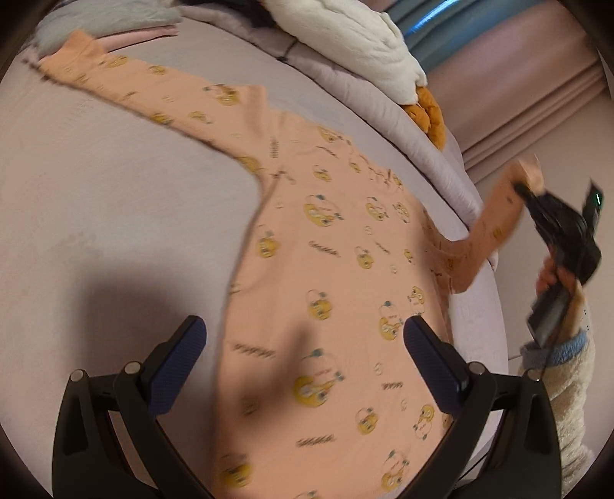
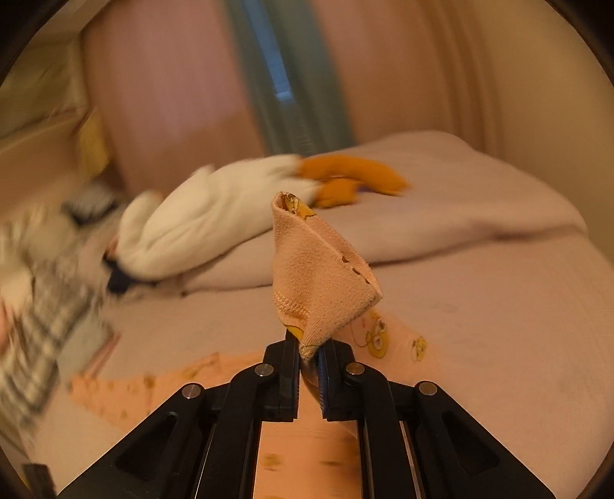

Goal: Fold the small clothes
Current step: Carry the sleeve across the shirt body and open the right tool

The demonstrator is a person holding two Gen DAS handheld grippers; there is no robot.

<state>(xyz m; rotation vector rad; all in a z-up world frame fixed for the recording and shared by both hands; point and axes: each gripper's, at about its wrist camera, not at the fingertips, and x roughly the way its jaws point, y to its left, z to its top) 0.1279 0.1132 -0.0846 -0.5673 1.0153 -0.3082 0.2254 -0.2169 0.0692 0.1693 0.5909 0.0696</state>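
A peach long-sleeved top printed with yellow cartoon figures lies spread flat on the pale bed sheet. One sleeve stretches to the far left. My left gripper hovers open above the top's lower body, with nothing between its blue pads. My right gripper is shut on the cuff of the other sleeve and holds it lifted off the bed's right edge. In the right wrist view the cuff stands up pinched between my right gripper's fingers, with the rest of the top below.
A white plush toy with orange feet lies on a bunched pale duvet at the bed's far side. Folded clothes sit at the far left corner. Pink curtains hang behind. A person's fleece sleeve shows at right.
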